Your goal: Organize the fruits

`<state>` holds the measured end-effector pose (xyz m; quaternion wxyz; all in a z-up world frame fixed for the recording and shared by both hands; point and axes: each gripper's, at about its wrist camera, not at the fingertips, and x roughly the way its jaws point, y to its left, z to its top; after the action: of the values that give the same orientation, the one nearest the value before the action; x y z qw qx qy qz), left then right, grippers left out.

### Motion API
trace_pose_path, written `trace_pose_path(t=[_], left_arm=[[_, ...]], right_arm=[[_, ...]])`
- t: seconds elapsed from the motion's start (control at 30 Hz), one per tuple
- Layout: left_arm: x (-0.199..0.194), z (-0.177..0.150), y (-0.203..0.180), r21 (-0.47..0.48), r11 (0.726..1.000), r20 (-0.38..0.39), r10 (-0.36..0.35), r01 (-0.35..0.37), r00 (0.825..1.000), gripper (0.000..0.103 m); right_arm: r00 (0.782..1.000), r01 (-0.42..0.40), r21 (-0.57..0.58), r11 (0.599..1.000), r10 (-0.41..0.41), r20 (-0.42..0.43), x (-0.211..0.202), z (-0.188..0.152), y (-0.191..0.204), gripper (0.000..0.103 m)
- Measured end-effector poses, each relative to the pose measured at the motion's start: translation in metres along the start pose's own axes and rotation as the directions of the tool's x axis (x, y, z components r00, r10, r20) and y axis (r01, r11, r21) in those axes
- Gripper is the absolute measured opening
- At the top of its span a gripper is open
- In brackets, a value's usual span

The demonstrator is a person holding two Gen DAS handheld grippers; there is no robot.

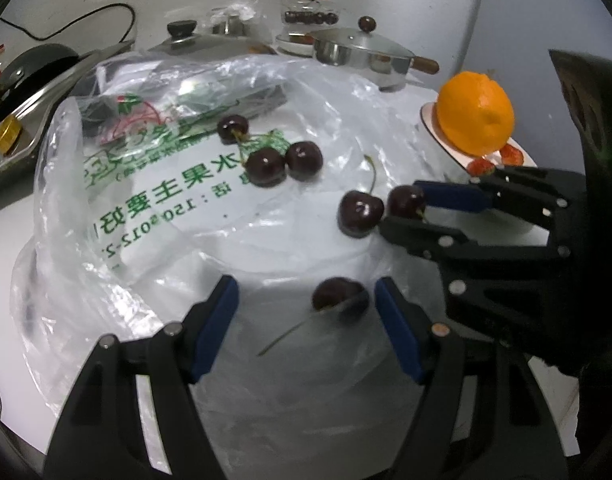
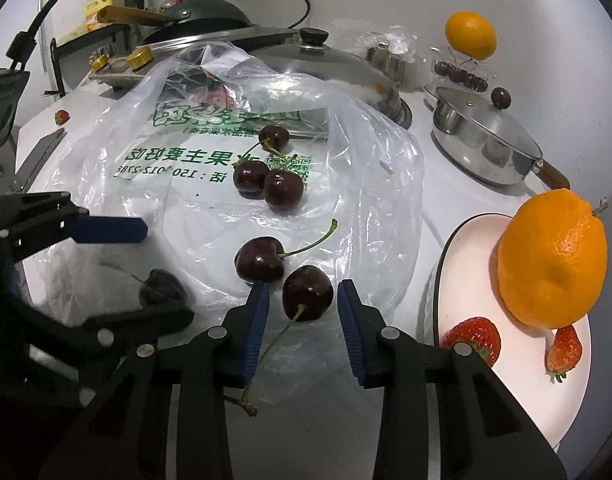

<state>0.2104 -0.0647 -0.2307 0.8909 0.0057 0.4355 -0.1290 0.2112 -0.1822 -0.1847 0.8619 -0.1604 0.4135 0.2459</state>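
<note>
Cherries on plastic bag — both grippers closing in

Cherries are lying loose on a crumpled plastic bag (image 2: pixel 366 184) spread over the white counter (image 2: pixel 426 200). Right gripper (image 2: pixel 302 300) is sitting with fingers partly open, straddling one cherry (image 2: pixel 307 293) that is resting between the blue pads; neither pad appears to be touching it yet. Its stem (image 2: pixel 274 344) is running back toward the gripper body, so the long axis is lying along the fingers, not across them. A second cherry (image 2: pixel 259 259) is sitting just beyond the left finger. Left gripper (image 1: pixel 306 304) is standing wide open, holding nothing, with a blurred cherry (image 1: pixel 340 294) lying nearer its right finger. Three more cherries (image 2: pixel 268 178) are clustering farther out on the bag. Plate (image 2: pixel 466 280) to the right is carrying an orange (image 2: pixel 552 258) and two strawberries (image 2: pixel 472 338). Right gripper is judged better placed for the first pick.
</note>
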Motion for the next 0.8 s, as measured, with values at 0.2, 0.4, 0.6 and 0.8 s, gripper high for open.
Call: trace_pose_path(t=[0.2,0.4,0.6,0.8], left_arm=[[-0.002,0.002,0.0,0.001,1.0,0.009,-0.011,0.011,1.0,0.071],[-0.019,0.017,0.008,-0.04,0.999,0.061,-0.028,0.03,0.998,0.071],[-0.007,0.024,0.009,-0.058,0.998,0.044,0.016,-0.014,0.999,0.071],[0.004,0.014,0.0,-0.03,1.0,-0.008,0.005,-0.006,1.0,0.071]], right_arm=[[1.0,-0.001,0.018,1.0,0.0,0.002,0.001,0.001,-0.004,0.027],[1.0,-0.008,0.029,1.0,0.008,0.006,0.0,0.0,-0.007,0.027],[1.0,-0.014,0.033,0.999,0.014,0.012,-0.002,-0.002,-0.008,0.027],[1.0,-0.022,0.035,0.999,0.021,0.016,-0.004,-0.003,-0.009,0.027]])
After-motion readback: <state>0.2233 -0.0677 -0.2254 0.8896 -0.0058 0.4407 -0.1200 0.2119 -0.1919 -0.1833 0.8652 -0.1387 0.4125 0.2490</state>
